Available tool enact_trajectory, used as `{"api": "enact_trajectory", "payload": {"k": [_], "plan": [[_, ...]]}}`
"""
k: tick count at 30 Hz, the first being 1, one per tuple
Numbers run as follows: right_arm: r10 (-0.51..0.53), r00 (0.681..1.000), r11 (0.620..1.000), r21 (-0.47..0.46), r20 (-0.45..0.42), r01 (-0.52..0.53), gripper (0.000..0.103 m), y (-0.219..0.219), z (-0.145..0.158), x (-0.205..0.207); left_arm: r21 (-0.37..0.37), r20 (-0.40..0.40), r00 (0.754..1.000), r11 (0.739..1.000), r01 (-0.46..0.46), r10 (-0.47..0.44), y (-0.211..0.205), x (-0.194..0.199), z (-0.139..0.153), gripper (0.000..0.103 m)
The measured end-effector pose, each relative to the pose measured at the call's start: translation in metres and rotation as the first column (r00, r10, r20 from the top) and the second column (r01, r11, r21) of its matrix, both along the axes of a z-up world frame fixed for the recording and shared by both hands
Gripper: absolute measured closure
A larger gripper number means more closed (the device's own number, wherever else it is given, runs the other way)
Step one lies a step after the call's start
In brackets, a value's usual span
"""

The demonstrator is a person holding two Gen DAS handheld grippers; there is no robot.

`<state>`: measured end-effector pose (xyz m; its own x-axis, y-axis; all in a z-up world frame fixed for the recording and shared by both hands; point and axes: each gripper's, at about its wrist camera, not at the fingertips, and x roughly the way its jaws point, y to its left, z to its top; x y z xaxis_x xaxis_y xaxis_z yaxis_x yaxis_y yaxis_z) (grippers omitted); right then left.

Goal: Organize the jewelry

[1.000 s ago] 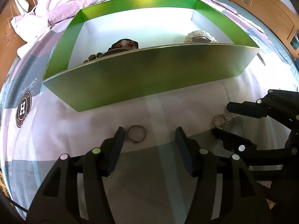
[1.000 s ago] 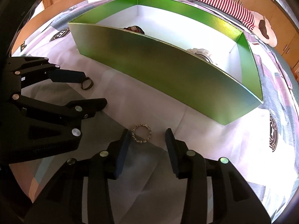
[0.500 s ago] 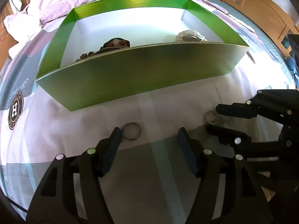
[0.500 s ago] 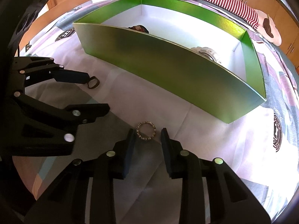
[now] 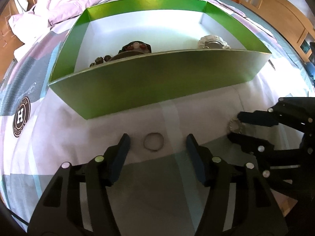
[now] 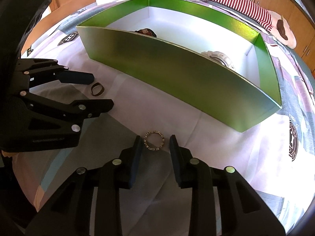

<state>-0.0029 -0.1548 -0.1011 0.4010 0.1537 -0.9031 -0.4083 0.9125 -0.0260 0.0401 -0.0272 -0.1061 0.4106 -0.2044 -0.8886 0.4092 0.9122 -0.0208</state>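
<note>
Since a second ago: both grippers have narrowed around their rings; the plain ring, which lay by the left gripper's left finger, now sits nearer the middle of its gap, and the right fingers have drawn in close to the studded ring.
Bedspread (image 5: 49, 141): white, grey and pink patches with round "H" badges; everything rests on it.
Left gripper (image 5: 156, 143): pointed steeply down at the bedspread, jaws closing but not yet touching anything, a clear gap on each side of the ring.
Plain ring (image 5: 153, 142): thin dark metal band, lying flat between the left fingers, slightly closer to the left one; in the right wrist view it lies just beyond the left gripper's far finger tip (image 6: 96, 89).
Green box (image 5: 157, 86): long, open-topped, white inside, just behind both rings.
Box contents: dark beaded bracelets (image 5: 135, 48) toward the left end, a white watch (image 5: 213, 42) toward the right end.
Studded ring (image 6: 154, 140): pale metal with small blocks around it, flat on the bedspread between the right fingers.
Right gripper (image 6: 154, 143): also angled down, fingers parted narrowly, close beside the studded ring on both sides with slim gaps, not pinching it.
Behind the box: a crumpled pink duvet (image 5: 74, 0) and a red-and-white striped sleeve (image 6: 240, 2).
</note>
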Motion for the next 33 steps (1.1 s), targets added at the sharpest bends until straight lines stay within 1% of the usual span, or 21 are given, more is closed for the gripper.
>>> {"api": "enact_trajectory", "payload": {"k": [1, 2, 3, 4, 7, 9, 12, 15, 16, 18, 19, 20, 21, 22, 24, 25, 28, 30, 31, 32, 33], "plan": [[0.005, 1.000, 1.000, 0.000, 0.001, -0.005, 0.080, 0.000, 0.000, -0.001, 0.013, 0.010, 1.000, 1.000, 0.010, -0.010, -0.002, -0.001, 0.001, 0.053], [0.008, 1.000, 1.000, -0.005, 0.005, -0.008, 0.081, 0.001, 0.001, -0.001, 0.019, 0.014, 1.000, 1.000, 0.018, -0.018, -0.002, -0.002, 0.002, 0.063], [0.013, 1.000, 1.000, -0.014, 0.009, -0.013, 0.081, 0.002, 0.001, -0.002, 0.010, 0.011, 1.000, 1.000, 0.028, -0.028, -0.003, -0.003, 0.003, 0.078], [0.017, 1.000, 1.000, -0.017, 0.010, -0.017, 0.082, 0.002, 0.001, -0.002, -0.003, 0.004, 1.000, 1.000, 0.030, -0.030, -0.003, -0.003, 0.004, 0.083], [0.016, 1.000, 1.000, -0.011, 0.007, -0.016, 0.082, 0.000, 0.003, -0.002, -0.012, -0.004, 0.999, 0.999, 0.032, -0.032, -0.002, -0.001, 0.005, 0.083], [0.012, 1.000, 1.000, -0.004, 0.017, -0.012, 0.082, -0.002, 0.009, -0.001, -0.013, 0.001, 1.000, 1.000, 0.025, -0.025, -0.002, -0.001, 0.007, 0.083], [0.006, 0.997, 0.999, 0.039, 0.078, -0.009, 0.082, -0.009, 0.035, -0.002, -0.019, 0.041, 0.999, 1.000, 0.015, -0.014, 0.000, -0.003, 0.022, 0.083], [-0.027, 0.984, 0.995, 0.096, 0.174, 0.011, 0.082, -0.025, 0.070, -0.001, -0.075, 0.091, 0.996, 0.997, 0.020, -0.014, 0.002, -0.008, 0.045, 0.083], [-0.044, 0.975, 0.994, 0.107, 0.219, 0.021, 0.082, -0.031, 0.083, 0.003, -0.096, 0.102, 0.995, 0.995, 0.023, -0.013, 0.003, -0.008, 0.054, 0.083], [-0.076, 0.957, 0.993, 0.113, 0.280, 0.046, 0.082, -0.043, 0.104, 0.017, -0.155, 0.085, 0.996, 0.988, 0.012, 0.001, 0.004, 0.001, 0.069, 0.083], [-0.090, 0.952, 0.991, 0.121, 0.292, 0.056, 0.082, -0.048, 0.109, 0.025, -0.190, 0.074, 0.997, 0.982, -0.001, 0.015, 0.003, 0.009, 0.079, 0.083], [-0.103, 0.949, 0.989, 0.130, 0.297, 0.067, 0.082, -0.055, 0.113, 0.035, -0.201, 0.072, 0.997, 0.980, -0.008, 0.023, 0.002, 0.014, 0.083, 0.083], [-0.120, 0.948, 0.987, 0.139, 0.294, 0.081, 0.082, -0.059, 0.113, 0.044, -0.206, 0.076, 0.997, 0.978, -0.017, 0.033, -0.003, 0.023, 0.089, 0.083], [-0.146, 0.950, 0.983, 0.151, 0.276, 0.107, 0.081, -0.066, 0.109, 0.057, -0.190, 0.090, 0.995, 0.982, -0.014, 0.032, -0.009, 0.030, 0.091, 0.083], [-0.178, 0.953, 0.978, 0.155, 0.245, 0.143, 0.081, -0.071, 0.099, 0.070, -0.132, 0.122, 0.992, 0.991, -0.011, 0.028, -0.023, 0.043, 0.088, 0.083], [-0.199, 0.955, 0.975, 0.146, 0.221, 0.169, 0.081, -0.072, 0.089, 0.078, -0.111, 0.118, 0.993, 0.994, -0.018, 0.031, -0.029, 0.052, 0.083, 0.083], [-0.218, 0.961, 0.972, 0.131, 0.168, 0.197, 0.081, -0.076, 0.067, 0.090, -0.115, 0.079, 0.996, 0.993, -0.032, 0.041, -0.033, 0.069, 0.068, 0.083], [-0.231, 0.963, 0.971, 0.097, 0.139, 0.219, 0.081, -0.076, 0.054, 0.095, -0.097, 0.063, 0.997, 0.995, -0.033, 0.039, -0.035, 0.076, 0.057, 0.083], [-0.239, 0.962, 0.969, 0.096, 0.132, 0.228, 0.074, -0.076, 0.050, 0.095, -0.089, 0.065, 0.997, 0.995, -0.041, 0.047, -0.034, 0.076, 0.053, 0.081], [-0.241, 0.962, 0.968, 0.108, 0.127, 0.228, 0.069, -0.075, 0.051, 0.094, -0.088, 0.066, 0.996, 0.995, -0.052, 0.057, -0.033, 0.078, 0.052, 0.071], [-0.243, 0.962, 0.965, 0.135, 0.125, 0.226, 0.066, -0.077, 0.053, 0.091, -0.097, 0.065, 0.995, 0.993, -0.069, 0.075, -0.030, 0.079, 0.051, 0.061]]}}
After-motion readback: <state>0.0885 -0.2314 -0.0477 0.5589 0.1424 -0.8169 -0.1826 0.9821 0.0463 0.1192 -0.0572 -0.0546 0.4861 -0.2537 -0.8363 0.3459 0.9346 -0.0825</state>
